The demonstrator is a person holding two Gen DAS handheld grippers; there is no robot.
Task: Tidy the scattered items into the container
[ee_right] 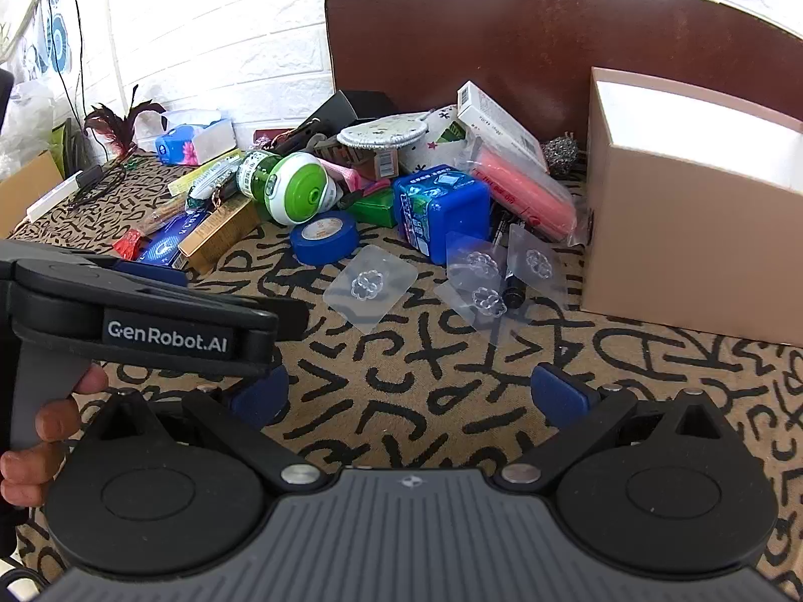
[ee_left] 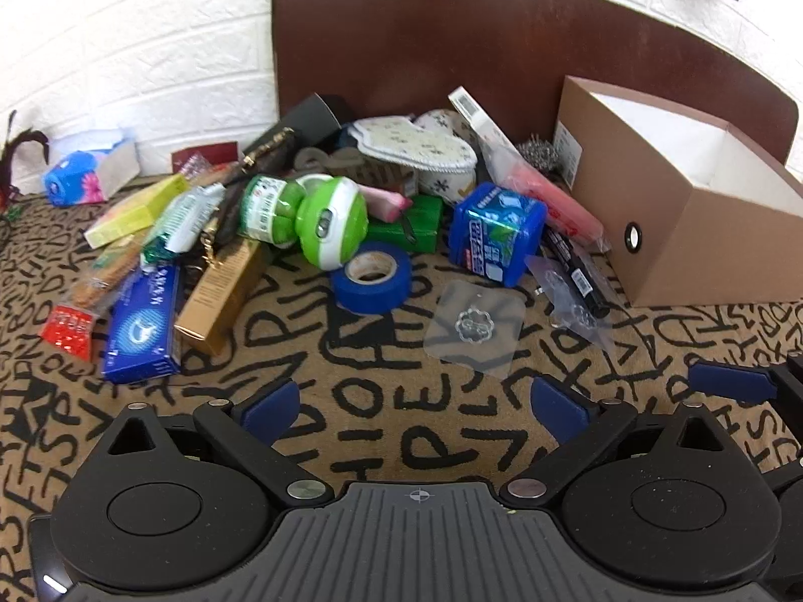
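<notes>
Both grippers hover low over the patterned tabletop [ee_left: 401, 401] with nothing held. The left gripper [ee_left: 416, 404] has its fingers spread wide apart and empty, and the right gripper [ee_right: 409, 394] is the same, fingers fully apart with only cloth between them.

The scattered items lie in a heap along the back of the tabletop. At its near edge sit a blue tape roll [ee_left: 371, 276], a blue box [ee_left: 497, 233] and a green-and-white bottle [ee_left: 306, 213]. 3 clear stick-on hooks lie flat in front, the nearest one [ee_right: 370, 287] alone. The brown box [ee_left: 692, 200], open at the top and seemingly empty, stands at the right end, just beside the heap.

No pick has begun, so the step in hand is likely choosing a first item. The tape roll looks the easiest start: it stands free, is firm, and its sides suit the pads. The right gripper is nearer the brown box, so it suits items on that side. The flat hooks will probably resist a plain pinch and may need an edge lifted; leaving them until later seems wise. Pulling from the heap's middle could topple its neighbours.
</notes>
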